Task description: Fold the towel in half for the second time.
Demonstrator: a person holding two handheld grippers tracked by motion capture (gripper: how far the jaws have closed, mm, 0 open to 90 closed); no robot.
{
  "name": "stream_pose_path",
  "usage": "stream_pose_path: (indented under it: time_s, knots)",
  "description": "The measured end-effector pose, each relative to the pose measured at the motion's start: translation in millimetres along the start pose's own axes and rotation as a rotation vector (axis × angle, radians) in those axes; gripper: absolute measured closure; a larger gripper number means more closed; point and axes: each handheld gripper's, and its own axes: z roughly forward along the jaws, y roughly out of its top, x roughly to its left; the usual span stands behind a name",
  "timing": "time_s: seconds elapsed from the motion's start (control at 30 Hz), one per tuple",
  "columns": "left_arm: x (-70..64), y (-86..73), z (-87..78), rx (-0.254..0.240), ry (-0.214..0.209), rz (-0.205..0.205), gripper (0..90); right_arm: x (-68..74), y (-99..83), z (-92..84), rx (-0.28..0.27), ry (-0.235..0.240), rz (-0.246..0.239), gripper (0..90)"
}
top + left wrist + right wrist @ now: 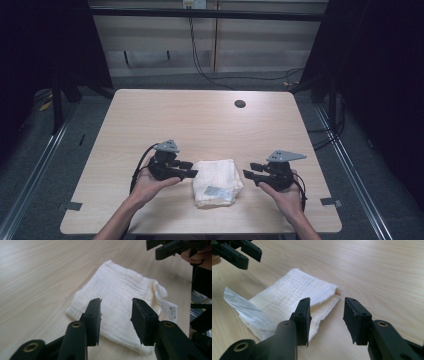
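Cream-white woven cotton, folded into a thick square, is what both hands are working on: the folded cloth (216, 182) lies flat on the wooden table (200, 120) near the person's edge, between the two grippers. It looks light and limp, with a crinkled gauze weave that should give the pads good friction, so slipping is unlikely; the likelier trouble is that a pinch catches only the top layer and the fold falls open when lifted. A printed care label (168, 307) sticks out loose at one corner, and it is too flimsy to serve as a handle. The left gripper (189, 169) hovers just off the cloth's left edge, jaws spread with nothing between them, and the right gripper (253, 170) sits just off the right edge, equally spread and empty. In the right gripper view the layered edge (325, 305) shows several plies stacked, and gripping there, through the whole stack at a corner, seems the soundest hold.
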Motion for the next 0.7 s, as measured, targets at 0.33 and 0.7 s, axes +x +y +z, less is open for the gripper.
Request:
stream_pose_path:
  time_s: [0.33,0.7]
  knots:
    - [19.4,-29.9,-36.1,-0.038,0.124,-0.106,46.4,-13.6,-8.4,-22.6,-0.002,-0.024,0.013,55.6]
    - [23.1,-69.4,-83.2,-0.123,0.184,-0.192,41.7,-30.1,-27.0,-48.4,-0.028,-0.072,0.06,52.8]
